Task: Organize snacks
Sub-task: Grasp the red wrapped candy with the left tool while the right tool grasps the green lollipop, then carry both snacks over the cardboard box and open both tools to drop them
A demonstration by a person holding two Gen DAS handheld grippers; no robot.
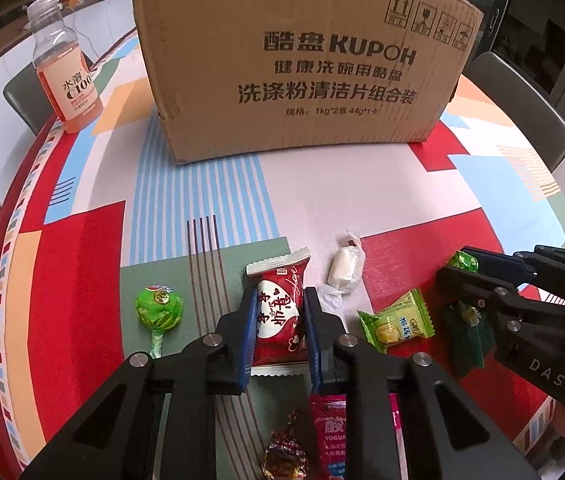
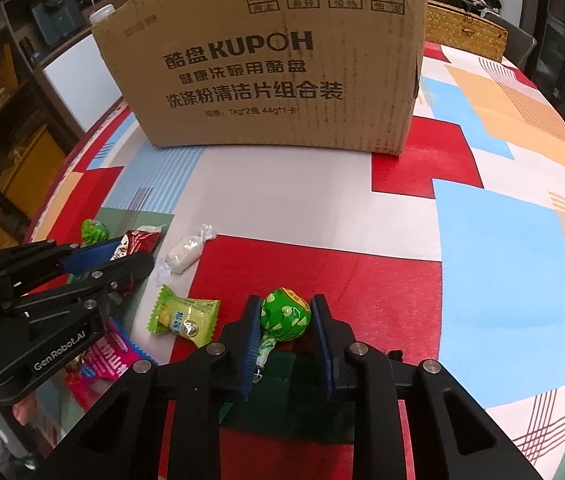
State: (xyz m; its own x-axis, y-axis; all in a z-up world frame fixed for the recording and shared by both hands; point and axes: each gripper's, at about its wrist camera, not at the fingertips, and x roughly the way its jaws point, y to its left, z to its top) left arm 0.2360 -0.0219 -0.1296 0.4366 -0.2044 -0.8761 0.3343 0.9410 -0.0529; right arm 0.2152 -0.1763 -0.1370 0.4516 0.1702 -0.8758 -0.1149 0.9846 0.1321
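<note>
**Inspector:** Tools first. Left gripper (image 1: pixel 276 322)?

**Assessor:** Narrowed onto the red snack packet (image 1: pixel 278 312); both blue pads (image 1: pixel 247 344) press its long edges. Whether the packet is off the table (image 1: pixel 322 192) cannot be told from these views.

**Inspector:** Right gripper (image 2: pixel 286 322)?

**Assessor:** Closed around the head of a green lollipop (image 2: pixel 285 312), stick trailing back between the fingers. Contact looks firm on both sides.

**Inspector:** Position against the cardboard box (image 1: pixel 298 56)?

**Assessor:** Both held items sit well in front of the box, on the near side of the table. Loose between them, also in front of the box: a white wrapped candy (image 1: pixel 344 266), a green-yellow packet (image 1: pixel 396 322), a second green lollipop (image 1: pixel 159 308), a pink yogurt packet (image 1: pixel 328 432) and a foil candy (image 1: pixel 284 456). A drink bottle (image 1: pixel 64 76) stands left of the box.

**Inspector:** Step in hand?

**Assessor:** In my judgement, pick-up: two snacks gripped, neither carried off.

**Inspector:** Next requirement?

**Assessor:** Probably lift both clear and carry them over the box's tall front wall before releasing. The box opening is not visible, so clearance needs care.
</note>
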